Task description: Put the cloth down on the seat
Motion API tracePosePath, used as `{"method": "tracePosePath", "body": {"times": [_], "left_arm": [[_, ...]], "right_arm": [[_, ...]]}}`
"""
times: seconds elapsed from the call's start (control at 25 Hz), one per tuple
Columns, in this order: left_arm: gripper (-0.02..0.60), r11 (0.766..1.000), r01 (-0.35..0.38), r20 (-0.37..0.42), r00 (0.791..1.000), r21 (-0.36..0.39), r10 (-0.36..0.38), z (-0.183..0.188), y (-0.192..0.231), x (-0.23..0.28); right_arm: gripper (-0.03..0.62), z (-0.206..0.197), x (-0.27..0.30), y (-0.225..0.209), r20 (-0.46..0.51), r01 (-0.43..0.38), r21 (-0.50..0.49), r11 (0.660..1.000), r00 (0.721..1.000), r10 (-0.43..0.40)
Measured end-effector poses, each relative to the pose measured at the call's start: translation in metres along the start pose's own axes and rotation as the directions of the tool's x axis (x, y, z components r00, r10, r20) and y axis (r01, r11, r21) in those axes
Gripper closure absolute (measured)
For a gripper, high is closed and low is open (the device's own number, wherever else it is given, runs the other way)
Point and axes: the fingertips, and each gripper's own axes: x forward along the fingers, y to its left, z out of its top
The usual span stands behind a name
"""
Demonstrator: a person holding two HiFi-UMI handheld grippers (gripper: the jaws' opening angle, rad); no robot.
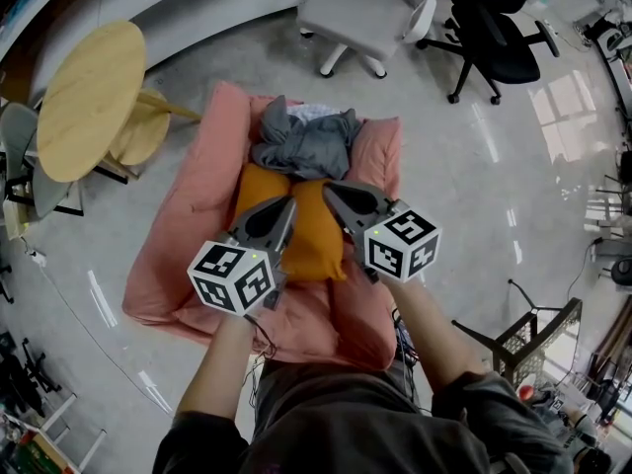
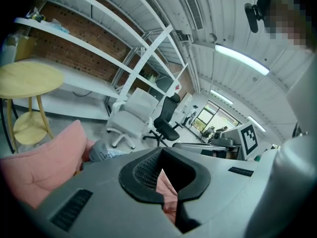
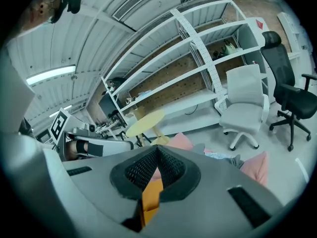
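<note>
An orange cloth [image 1: 306,235] lies spread on the pink cushioned seat [image 1: 188,255], just in front of a crumpled grey cloth [image 1: 306,144]. Both grippers hover over the orange cloth and point away from me. My left gripper [image 1: 289,203] is shut with nothing between its jaws. In the left gripper view only pink seat fabric shows below its closed tips [image 2: 161,168]. My right gripper [image 1: 329,190] is also shut and empty. In the right gripper view the orange cloth [image 3: 150,197] shows beneath its closed tips [image 3: 157,148].
A round yellow table [image 1: 89,97] stands left of the seat. A white office chair [image 1: 365,8] and a black one [image 1: 499,28] stand beyond it. A metal rack [image 1: 523,339] is at my right. Grey floor surrounds the seat.
</note>
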Motion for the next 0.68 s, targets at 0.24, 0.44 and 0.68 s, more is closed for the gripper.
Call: {"method": "tracePosePath", "body": {"times": [0.24, 0.44, 0.68], "left_arm": [[0.575, 1.0, 0.005, -0.017, 1.0, 0.01, -0.005, -0.001, -0.002, -0.001], [0.574, 1.0, 0.004, -0.02, 1.0, 0.028, -0.004, 0.005, -0.009, -0.005], [0.575, 0.999, 0.004, -0.02, 1.0, 0.034, -0.004, 0.007, -0.014, -0.009]], "right_arm": [[0.579, 0.001, -0.004, 0.003, 0.001, 0.003, 0.01, 1.0, 1.0, -0.003], [0.58, 0.007, -0.01, 0.007, 0.017, 0.001, 0.017, 1.0, 1.0, -0.001], [0.58, 0.009, -0.014, 0.014, 0.02, -0.003, 0.015, 1.0, 1.0, 0.003]]}}
